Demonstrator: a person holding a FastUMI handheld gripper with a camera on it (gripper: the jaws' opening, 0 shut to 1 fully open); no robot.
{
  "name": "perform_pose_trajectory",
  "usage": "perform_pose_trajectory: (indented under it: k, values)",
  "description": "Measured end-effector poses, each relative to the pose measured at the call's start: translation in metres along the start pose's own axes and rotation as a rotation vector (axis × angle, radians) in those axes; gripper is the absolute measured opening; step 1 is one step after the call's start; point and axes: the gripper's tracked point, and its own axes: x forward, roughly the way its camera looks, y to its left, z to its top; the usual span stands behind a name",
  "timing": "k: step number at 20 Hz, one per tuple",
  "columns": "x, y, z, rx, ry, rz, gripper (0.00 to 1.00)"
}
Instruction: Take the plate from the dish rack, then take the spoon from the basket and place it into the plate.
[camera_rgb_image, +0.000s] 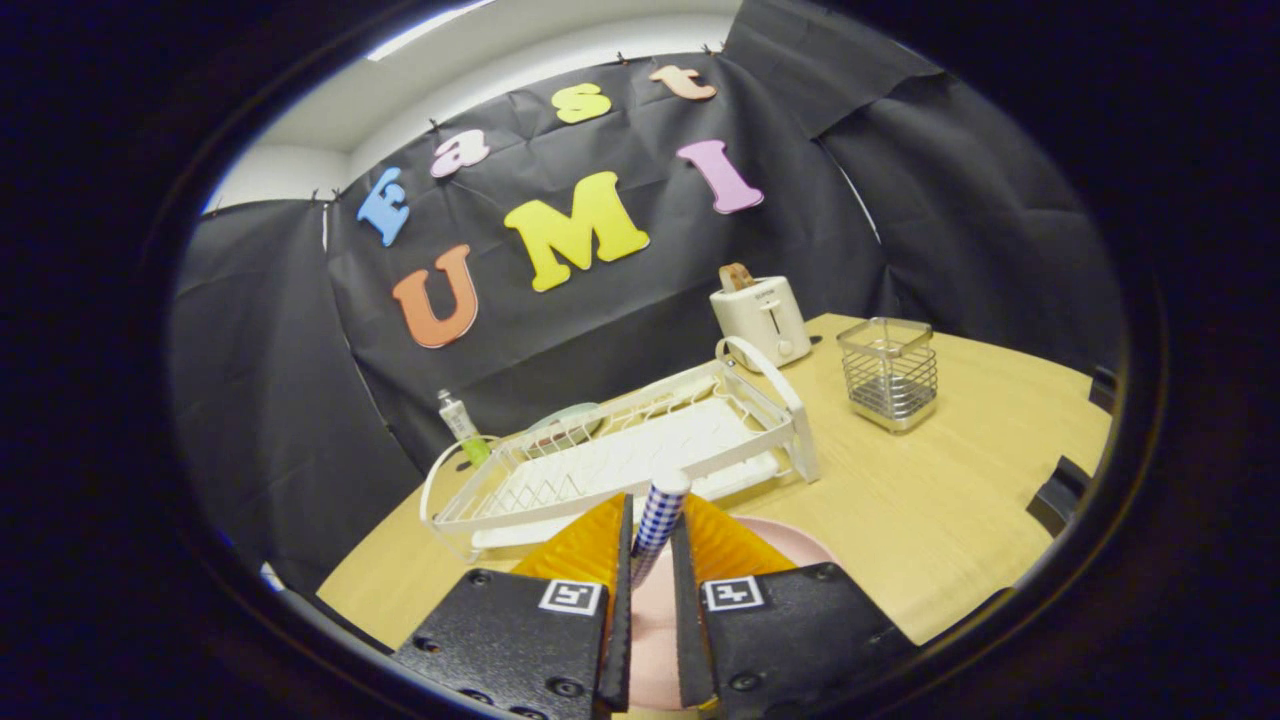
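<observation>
A light wooden table (930, 500) carries the scene, with a white wire dish rack (640, 450) lying across its middle as the main landmark. Behind the rack's right-hand end stands a cream toaster (762, 318) with a slice of bread in its slot, and further off to the right of the rack sits a metal wire basket (889, 372). A pale green plate (566, 421) lies in the far left part of the rack, and a small tube (462, 425) stands just beyond the rack's left handle. On the near side of the rack a pink plate (660, 620) rests flat on the table, directly under the gripper (652, 545). The gripper's two fingers are drawn nearly together and press from both sides on the blue-and-white checked handle of the spoon (658, 520), which points up toward the rack; its bowl cannot be made out.
</observation>
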Motion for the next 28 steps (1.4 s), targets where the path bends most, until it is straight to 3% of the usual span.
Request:
perform_pose_trajectory:
  k: [4, 9, 12, 15, 23, 28]
  values:
    - [-0.008, -0.008, 0.021, -0.086, -0.084, -0.046, 0.47]
    - [-0.015, -0.001, 0.039, -0.155, -0.134, -0.034, 0.79]
    - [-0.017, 0.004, 0.046, -0.201, -0.139, -0.024, 0.86]
    - [-0.022, 0.011, 0.064, -0.262, -0.181, -0.02, 1.0]
    - [-0.06, 0.021, 0.112, -0.41, -0.294, -0.016, 1.0]
    - [-0.071, 0.027, 0.114, -0.395, -0.281, 0.014, 1.0]
